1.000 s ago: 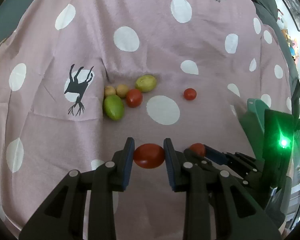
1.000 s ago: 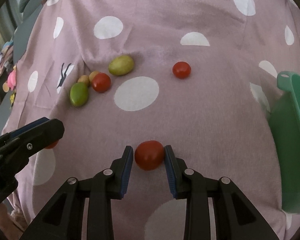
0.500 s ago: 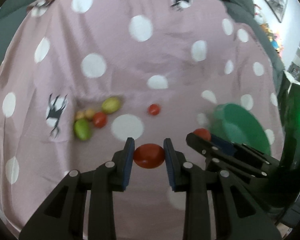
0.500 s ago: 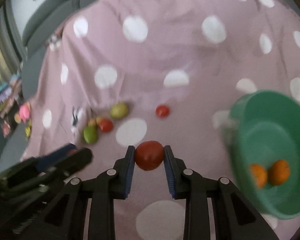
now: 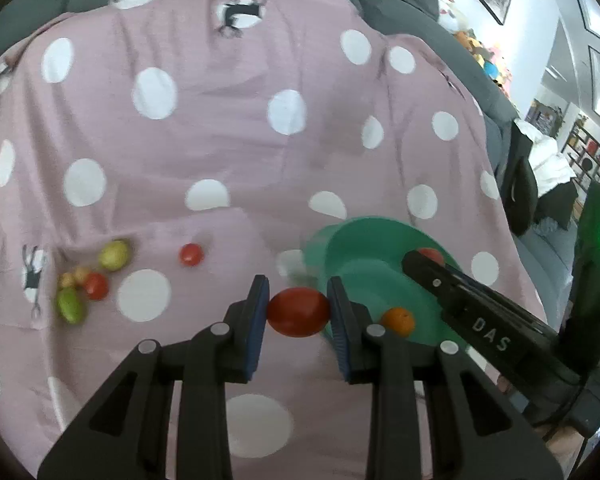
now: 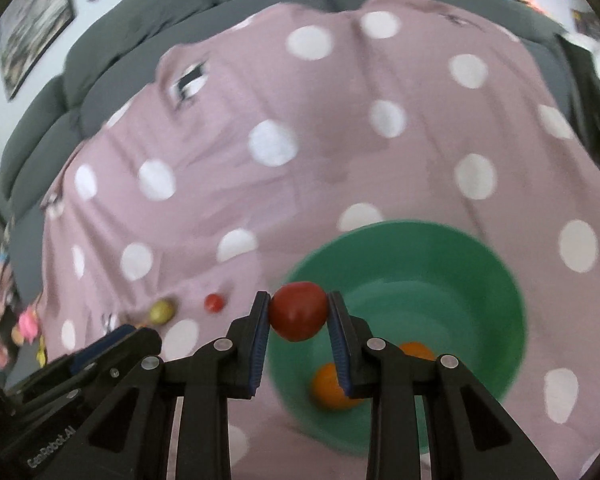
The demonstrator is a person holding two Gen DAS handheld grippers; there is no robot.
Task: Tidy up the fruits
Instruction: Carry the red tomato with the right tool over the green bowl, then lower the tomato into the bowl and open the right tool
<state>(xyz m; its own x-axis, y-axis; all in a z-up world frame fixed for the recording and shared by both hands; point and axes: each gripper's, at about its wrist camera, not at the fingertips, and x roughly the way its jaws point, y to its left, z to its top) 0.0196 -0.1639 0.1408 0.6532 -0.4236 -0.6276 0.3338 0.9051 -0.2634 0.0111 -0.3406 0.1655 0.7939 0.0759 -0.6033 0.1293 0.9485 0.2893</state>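
While the pink polka-dot cloth (image 5: 228,128) fills most of what I see, the green bowl (image 6: 472,264) sits on it to my right with two oranges (image 6: 328,388) inside. My left gripper (image 5: 298,312) clamps a red tomato (image 5: 299,312) just beside the bowl's rim; my right gripper (image 6: 299,312) pinches another tomato (image 6: 299,311) over the bowl's near edge. Loose fruit remains well to the left: green fruits (image 5: 115,255), small yellowish ones, a tomato (image 5: 97,286) and a lone cherry tomato (image 5: 191,254).

"DAS" on right gripper (image 5: 488,334), "GenRobot.AI" on left gripper (image 6: 52,452)
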